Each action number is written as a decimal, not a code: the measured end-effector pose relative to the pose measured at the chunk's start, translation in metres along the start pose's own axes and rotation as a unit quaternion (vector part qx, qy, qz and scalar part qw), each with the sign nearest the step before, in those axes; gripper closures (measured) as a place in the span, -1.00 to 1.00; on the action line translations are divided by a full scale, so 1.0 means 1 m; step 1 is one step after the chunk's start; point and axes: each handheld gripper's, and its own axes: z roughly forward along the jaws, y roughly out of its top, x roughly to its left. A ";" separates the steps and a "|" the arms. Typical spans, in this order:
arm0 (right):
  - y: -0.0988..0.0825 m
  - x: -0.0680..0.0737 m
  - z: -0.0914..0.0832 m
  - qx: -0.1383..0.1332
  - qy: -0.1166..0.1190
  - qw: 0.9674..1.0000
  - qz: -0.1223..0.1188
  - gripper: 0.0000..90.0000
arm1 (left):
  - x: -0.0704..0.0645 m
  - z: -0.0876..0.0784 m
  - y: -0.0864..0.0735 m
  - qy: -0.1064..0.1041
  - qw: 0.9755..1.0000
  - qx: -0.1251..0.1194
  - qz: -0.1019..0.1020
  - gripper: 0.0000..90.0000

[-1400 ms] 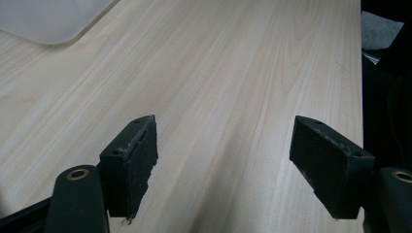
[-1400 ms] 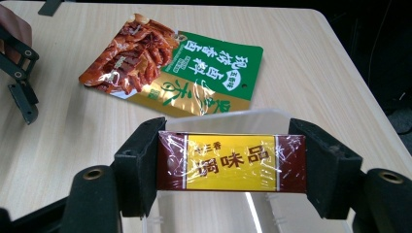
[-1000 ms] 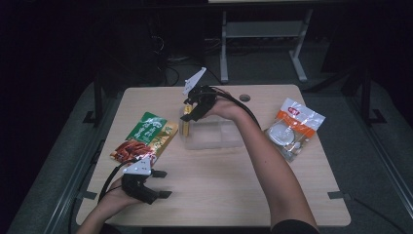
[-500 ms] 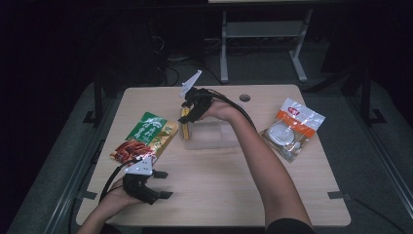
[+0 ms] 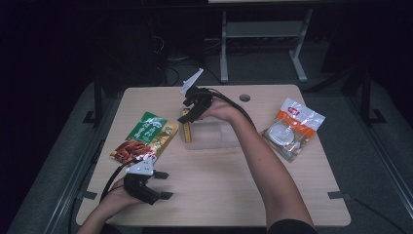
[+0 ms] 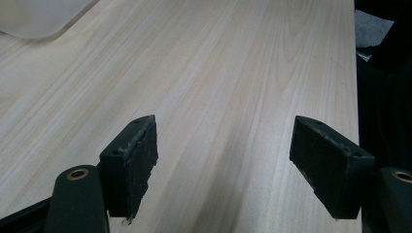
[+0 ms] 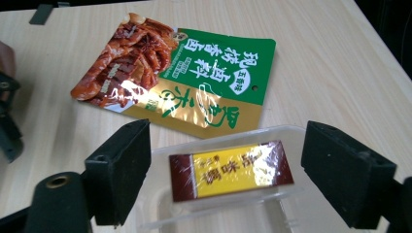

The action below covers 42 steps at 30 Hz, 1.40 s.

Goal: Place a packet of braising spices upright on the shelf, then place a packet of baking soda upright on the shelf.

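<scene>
High view: the right gripper (image 5: 187,113) hangs over the left end of a clear plastic tray (image 5: 214,136) at mid-table; the left gripper (image 5: 164,184) rests near the table's front-left edge.
Step in hand: judged to be the release of a yellow snack bar (image 7: 231,170) into the tray.
Snack bar: lies flat inside the tray, wrapped in brown and yellow, between the right gripper's jaws but apart from both pads.
Right gripper jaws: spread wide and have just been opening; nothing is gripped.
Left gripper jaws: spread wide over bare wood, holding nothing.
Next move: likely a lift of the right gripper clear of the tray rim, then a reach for another packet; the jaws should clear the thin tray wall so it is not dragged.
Green pouch (image 5: 143,139): lies flat just left of the tray, printed side up.
Orange-and-white bag (image 5: 291,127): lies flat near the right edge, well apart from the tray.
Table (image 5: 234,195): light wood grain, rounded corners, a round cable hole (image 5: 244,97) near the far edge.
Room: dark, with a grey floor and a pale metal frame (image 5: 263,44) beyond the table.
</scene>
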 end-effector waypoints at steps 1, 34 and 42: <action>0.000 0.001 -0.004 0.000 -0.002 1.000 -0.003 -0.64 | 0.001 -0.001 0.000 0.001 1.000 0.003 0.002 -0.44; -0.113 0.106 -0.102 -0.044 -0.112 0.990 0.080 -0.69 | 0.000 -0.003 0.003 0.021 1.000 -0.006 -0.006 -0.44; -0.151 0.128 -0.099 -0.032 -0.113 0.988 0.099 -0.69 | -0.001 -0.002 0.006 0.025 1.000 -0.005 -0.005 -0.44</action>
